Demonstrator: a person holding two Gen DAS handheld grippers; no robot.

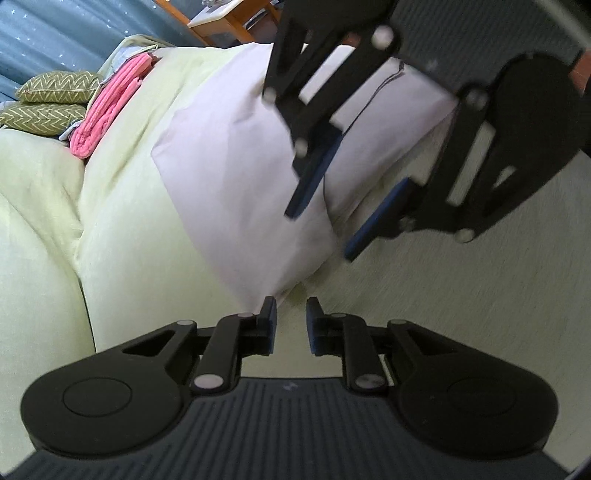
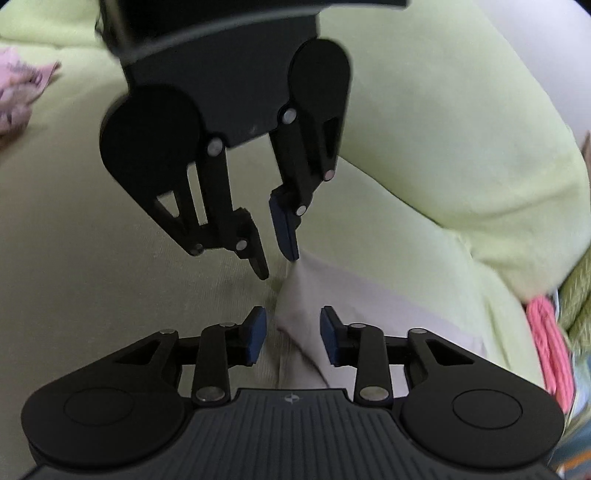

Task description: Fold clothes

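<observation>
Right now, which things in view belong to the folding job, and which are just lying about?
In the job:
- pale pink cloth, spread on the sofa
- left gripper, jaws open
- right gripper, jaws open

Lying about:
- folded coral-pink cloth
- green zigzag cushions
- patterned pink fabric
- wooden table
- yellow-green sofa

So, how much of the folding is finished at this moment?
Done: a pink folded garment lies by the cushions. In hand: nothing gripped; the left gripper and right gripper are both open at a corner of the pale pink cloth on the sofa. Left: folding that cloth.
</observation>
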